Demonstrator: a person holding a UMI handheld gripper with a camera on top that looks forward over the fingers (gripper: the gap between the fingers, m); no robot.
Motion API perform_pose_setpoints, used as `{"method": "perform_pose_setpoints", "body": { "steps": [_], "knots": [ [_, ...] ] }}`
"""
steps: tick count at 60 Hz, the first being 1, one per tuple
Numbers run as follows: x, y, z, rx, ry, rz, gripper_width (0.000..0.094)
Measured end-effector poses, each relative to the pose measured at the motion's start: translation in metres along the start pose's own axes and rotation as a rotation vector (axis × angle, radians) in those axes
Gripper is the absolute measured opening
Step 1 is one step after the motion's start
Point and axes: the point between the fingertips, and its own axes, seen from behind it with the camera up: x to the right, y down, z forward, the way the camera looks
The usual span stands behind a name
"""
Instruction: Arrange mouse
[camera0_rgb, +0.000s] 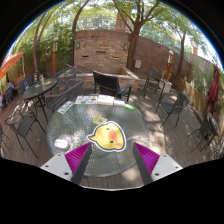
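Wide-spread, the claw (111, 160) is hovering over the round glass-topped desk (70, 125), gripping nothing. Its left magenta pad (78, 157) is sitting apart from the yellow duck-shaped mouse (106, 135), which is resting on the glass just ahead, between the fingers; right pad (147, 157) is flanking likewise. Dark patio chairs (110, 84) are standing beyond.

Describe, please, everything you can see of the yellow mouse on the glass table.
The yellow mouse is small and rounded, pale yellow with orange-pink patches, and looks like smooth plastic, shaped rather like a cartoon chick. It rests flat on the round glass table, near the table's front edge. It lies just ahead of the tongs, in line with the gap between the two pink-padded fingers, which are spread wide and do not touch it. Nothing but the tabletop touches it. Finer details cannot be made out.
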Motion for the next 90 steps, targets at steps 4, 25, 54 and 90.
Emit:
{"method": "perform_pose_setpoints", "body": {
  "steps": [4,25,54,90],
  "knots": [
    [0.002,0.001,-0.002,-0.001,0.005,0.002,0.0855],
    [-0.042,0.096,0.048,-0.101,0.009,0.008,0.0850],
    [-0.259,0.150,0.201,-0.075,-0.187,-0.074,0.0859],
    [-0.301,0.087,0.289,-0.050,-0.232,-0.049,0.0678]
  ]
}}
